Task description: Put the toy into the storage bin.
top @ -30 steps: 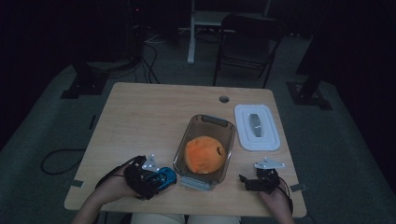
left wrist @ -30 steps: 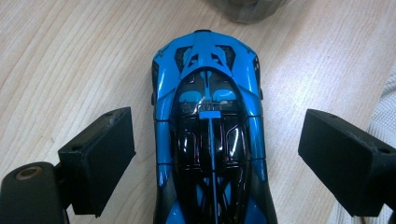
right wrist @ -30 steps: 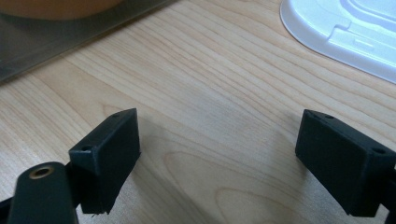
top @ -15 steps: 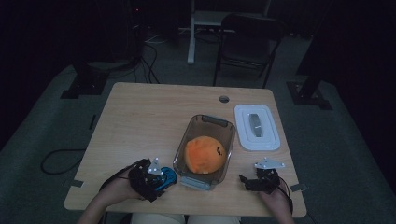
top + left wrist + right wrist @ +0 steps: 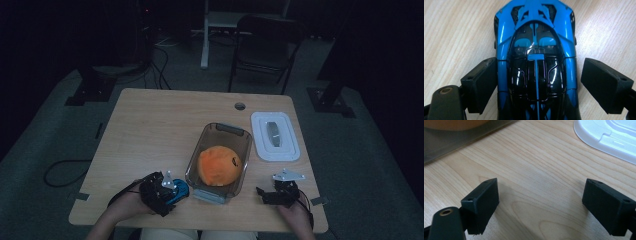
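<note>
the left gripper (image 5: 536, 82) straddles a glossy blue and black toy car (image 5: 535, 62) lying on the pale wooden table (image 5: 150, 130), just beside the clear plastic tub (image 5: 220, 131) that holds an orange plush ball (image 5: 218, 165). its jaws have just been closing around the car: one pad touches its side, the other stands apart, so no grip yet. the right gripper (image 5: 541, 202) rests wide open on bare wood near the white plastic lid (image 5: 609, 137), likely waiting its turn.
</note>
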A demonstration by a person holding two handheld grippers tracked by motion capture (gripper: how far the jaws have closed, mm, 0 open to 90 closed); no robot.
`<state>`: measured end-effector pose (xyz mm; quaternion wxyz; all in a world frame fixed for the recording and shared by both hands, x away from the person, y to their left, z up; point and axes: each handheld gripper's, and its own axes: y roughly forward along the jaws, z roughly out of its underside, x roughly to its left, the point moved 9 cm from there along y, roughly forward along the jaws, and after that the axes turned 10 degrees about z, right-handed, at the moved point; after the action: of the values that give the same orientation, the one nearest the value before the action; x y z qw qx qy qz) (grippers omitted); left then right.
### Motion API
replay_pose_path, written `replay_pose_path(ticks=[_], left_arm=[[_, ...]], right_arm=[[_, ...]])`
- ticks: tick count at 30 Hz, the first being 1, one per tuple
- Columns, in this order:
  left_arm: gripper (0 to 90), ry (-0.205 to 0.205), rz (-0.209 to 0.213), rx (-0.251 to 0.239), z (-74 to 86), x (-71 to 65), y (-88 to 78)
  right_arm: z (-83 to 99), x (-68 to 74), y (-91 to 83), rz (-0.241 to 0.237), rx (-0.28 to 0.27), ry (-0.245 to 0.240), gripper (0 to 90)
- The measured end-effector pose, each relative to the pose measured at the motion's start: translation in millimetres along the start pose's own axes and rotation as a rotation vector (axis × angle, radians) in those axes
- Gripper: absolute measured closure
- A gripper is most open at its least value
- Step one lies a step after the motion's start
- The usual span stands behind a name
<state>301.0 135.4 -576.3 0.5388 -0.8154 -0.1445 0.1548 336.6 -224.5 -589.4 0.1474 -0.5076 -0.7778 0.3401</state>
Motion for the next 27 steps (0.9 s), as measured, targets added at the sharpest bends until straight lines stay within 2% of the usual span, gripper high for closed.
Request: replay_pose_path(ticks=[4,11,14,16,18,23,27], left_arm=[[26.2,-0.044,0.013,-0.015,1.3,3.6,-1.0],[26.4,-0.074,0.040,-0.010,3.9,4.3,-2.4],[26.7,-0.083,0.060,-0.031,3.0,5.1,-6.3],[28.9,-0.087,0.049,-0.039,1.3,6.6,-11.2],[28.9,-0.096,0.039,-0.022,3.8,10.0,-9.5],[28.9,-0.108,0.049,-0.027,4.0,12.1,-11.4],[29.0,-0.115,0.045,-0.032,2.0,16.6,-17.2]], right_arm=[[0.0,0.0,0.0,0.000,0.000,0.000,13.3],[0.0,0.0,0.0,0.000,0.001,0.001,13.2],[0.0,0.1,0.0,0.000,0.001,0.001,13.1],[-0.1,-0.1,0.2,0.000,0.002,0.001,12.8],[-0.5,-0.2,0.6,0.001,0.002,0.002,12.7],[-0.8,1.1,0.5,0.003,0.000,0.000,13.1],[-5.0,9.8,0.5,-0.018,-0.017,-0.009,13.1]])
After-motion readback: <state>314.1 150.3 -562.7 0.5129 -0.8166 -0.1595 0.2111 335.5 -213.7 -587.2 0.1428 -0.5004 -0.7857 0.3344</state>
